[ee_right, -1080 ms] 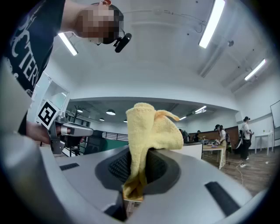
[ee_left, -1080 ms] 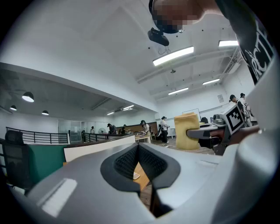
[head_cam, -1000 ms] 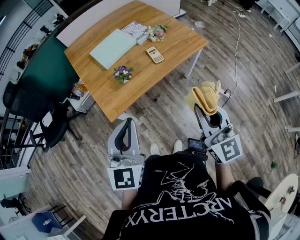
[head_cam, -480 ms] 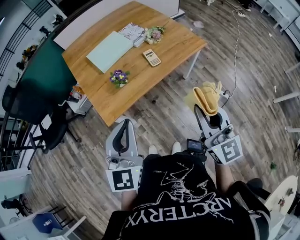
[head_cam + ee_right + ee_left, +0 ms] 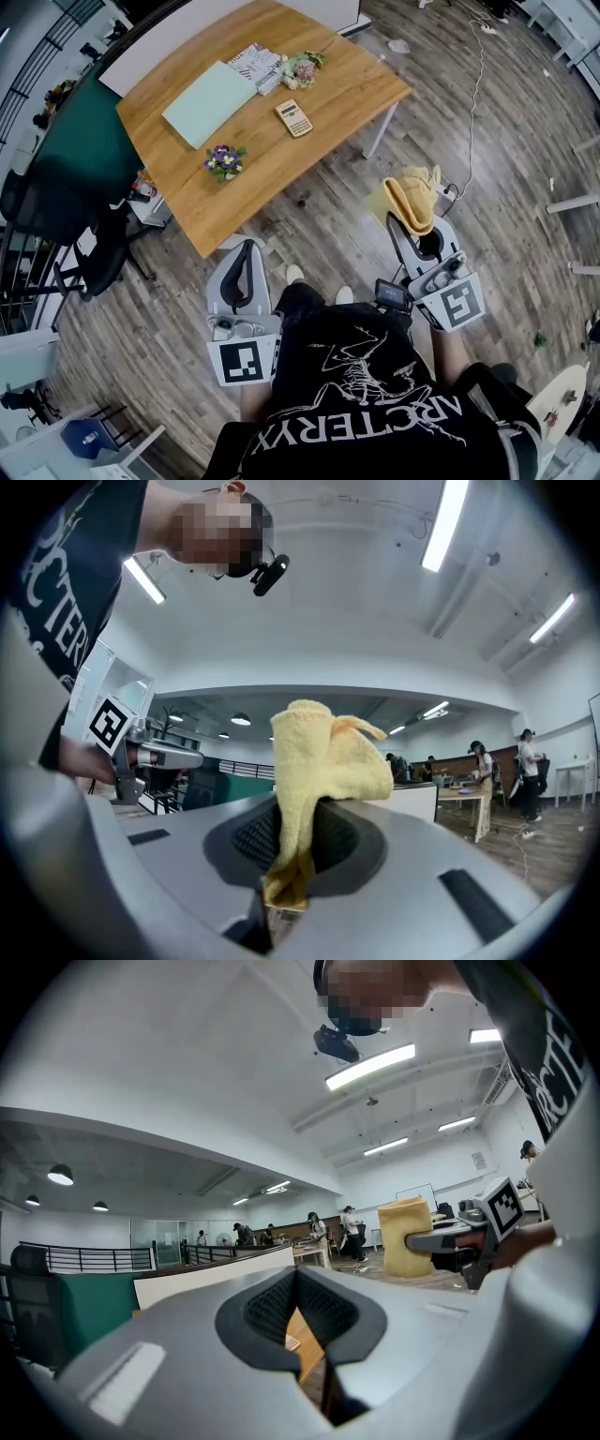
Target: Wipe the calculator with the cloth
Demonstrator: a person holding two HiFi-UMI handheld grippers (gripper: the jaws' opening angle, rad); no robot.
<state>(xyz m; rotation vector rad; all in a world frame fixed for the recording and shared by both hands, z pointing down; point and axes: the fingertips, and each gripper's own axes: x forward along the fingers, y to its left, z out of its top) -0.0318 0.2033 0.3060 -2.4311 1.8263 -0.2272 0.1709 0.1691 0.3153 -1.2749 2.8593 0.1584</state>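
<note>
A beige calculator (image 5: 293, 118) lies flat near the middle of the wooden table (image 5: 337, 94), far ahead of both grippers. My right gripper (image 5: 415, 228) is held over the floor at the table's near right, shut on a yellow cloth (image 5: 409, 196) that bunches up above its jaws; the same yellow cloth (image 5: 319, 761) fills the right gripper view. Over the floor near the table's front corner hangs my left gripper (image 5: 242, 272), shut with nothing in it. The left gripper view shows a strip of table top (image 5: 302, 1344) through its closed jaws.
On the table lie a pale green folder (image 5: 207, 102), a patterned book (image 5: 255, 62), a pink bouquet (image 5: 302, 67) and a small purple flower pot (image 5: 223, 160). A black office chair (image 5: 89, 262) and a dark green partition (image 5: 84, 141) stand to the left. A white cable (image 5: 473, 103) runs across the floor.
The whole scene has slid a little left in the head view as the person shifts. Both grippers keep their pose, the cloth still held.
</note>
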